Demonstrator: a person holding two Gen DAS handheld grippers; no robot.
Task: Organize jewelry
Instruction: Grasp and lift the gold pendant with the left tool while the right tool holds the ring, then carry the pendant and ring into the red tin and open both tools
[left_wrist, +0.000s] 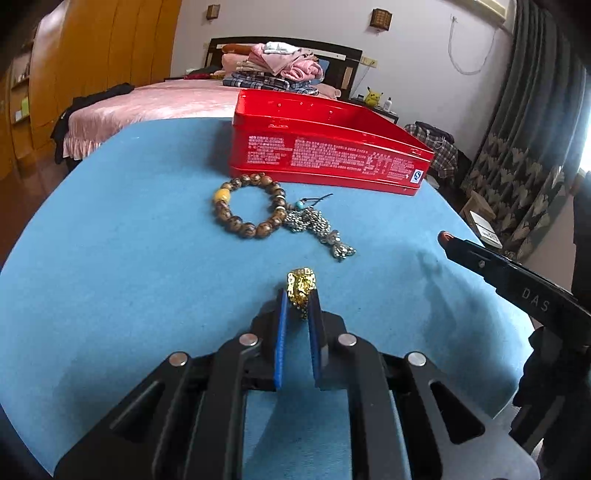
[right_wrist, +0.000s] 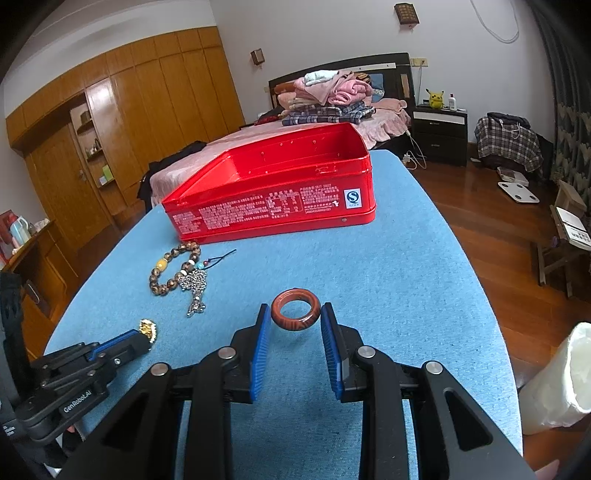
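Since the red tin (right_wrist: 273, 192) stands open-topped at the far end of the bench (right_wrist: 424, 295), in the upper middle of both views, it is judged to be the place meant for the jewelry, and each piece is approached from the near side so that it can be carried forward into it. The left tool (left_wrist: 301, 299) is clamped on a gold charm (left_wrist: 302, 286), which is pinched between the blue pads at lower centre of the left view; in the right view the same charm (right_wrist: 147, 329) is seen at lower left, at the tip of that tool. A narrow grip seems chosen because the piece is small and lumpy.

The right tool (right_wrist: 295, 317) is held with its jaws apart, one on either side of a reddish-brown ring (right_wrist: 295, 308) that lies flat on the blue cloth; whether the pads already touch it cannot be told. The wide stance appears set to take the ring across its outer edge.

A beaded bracelet (left_wrist: 248, 206) and a silver chain pendant (left_wrist: 317, 229) are left lying together just in front of the tin, touching each other, untouched by either tool. They are judged to be next in turn.
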